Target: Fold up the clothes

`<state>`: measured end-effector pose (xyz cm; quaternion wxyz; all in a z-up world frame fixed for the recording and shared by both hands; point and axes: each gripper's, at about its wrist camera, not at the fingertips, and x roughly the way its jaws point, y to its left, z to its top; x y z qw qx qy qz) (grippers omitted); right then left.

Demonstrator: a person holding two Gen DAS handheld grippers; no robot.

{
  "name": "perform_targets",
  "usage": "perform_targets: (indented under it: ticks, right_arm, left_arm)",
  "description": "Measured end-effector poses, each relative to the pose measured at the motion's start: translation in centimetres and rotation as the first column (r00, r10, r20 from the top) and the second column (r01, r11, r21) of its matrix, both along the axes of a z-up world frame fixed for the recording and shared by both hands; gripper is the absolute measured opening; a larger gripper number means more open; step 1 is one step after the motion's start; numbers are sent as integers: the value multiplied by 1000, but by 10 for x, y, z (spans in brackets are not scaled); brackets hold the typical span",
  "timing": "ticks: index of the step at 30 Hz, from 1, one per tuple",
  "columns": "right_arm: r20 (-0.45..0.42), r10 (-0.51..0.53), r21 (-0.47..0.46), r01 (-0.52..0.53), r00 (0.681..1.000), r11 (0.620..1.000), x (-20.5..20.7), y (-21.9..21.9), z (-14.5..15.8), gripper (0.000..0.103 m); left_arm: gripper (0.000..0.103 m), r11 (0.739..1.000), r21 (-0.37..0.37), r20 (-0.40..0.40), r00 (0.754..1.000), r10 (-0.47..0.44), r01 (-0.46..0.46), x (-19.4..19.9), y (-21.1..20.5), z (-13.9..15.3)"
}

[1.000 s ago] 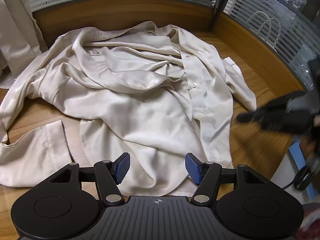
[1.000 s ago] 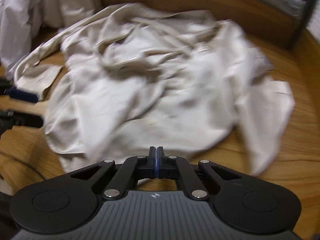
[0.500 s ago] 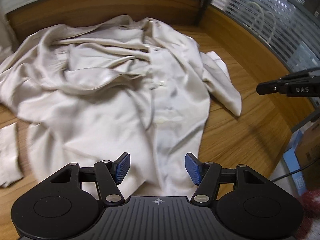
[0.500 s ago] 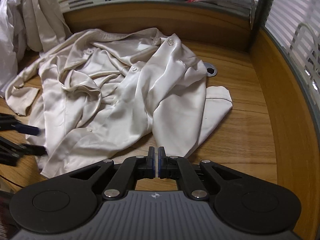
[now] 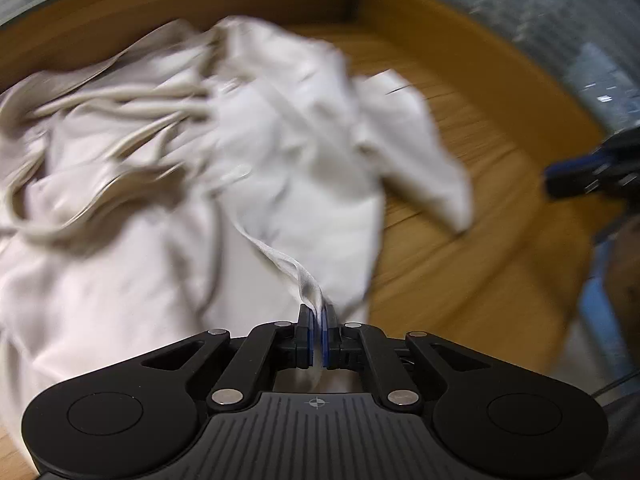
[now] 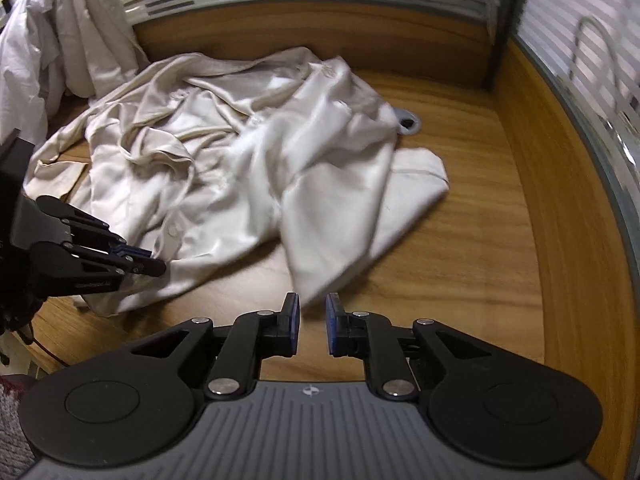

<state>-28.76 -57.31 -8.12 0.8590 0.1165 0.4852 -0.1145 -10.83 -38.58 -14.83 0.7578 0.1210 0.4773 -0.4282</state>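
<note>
At the left, a pile of pale garments (image 6: pixel 60 40) is crowding the counter (image 6: pixel 480 240), whose far and right edges are running into wooden walls, leaving bare wood to the right. The left tongs (image 6: pixel 158 264) are angling down, pinching the crumpled cream shirt (image 6: pixel 240 160) by its near hem. The right tongs (image 6: pixel 312 322) are tilting down over bare wood just short of the shirt's sleeve, jaws narrowly apart, opening, holding nothing.

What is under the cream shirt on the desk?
The shirt lies crumpled on the wooden desk. At its far right edge a round grey grommet sticks out, partly covered. Whatever else lies beneath the cloth is hidden.
</note>
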Motion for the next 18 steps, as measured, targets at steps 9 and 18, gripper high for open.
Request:
perform_targets:
  ticks: [9, 18]
  right_arm:
    - [155, 57, 118, -76, 986, 990, -28, 16, 4, 61]
    - [266, 42, 9, -47, 963, 999, 11, 38, 4, 71]
  left_arm:
    - [6, 969, -227, -16, 995, -102, 95, -9, -52, 74]
    - [6, 937, -338, -79, 990, -117, 84, 2, -57, 107]
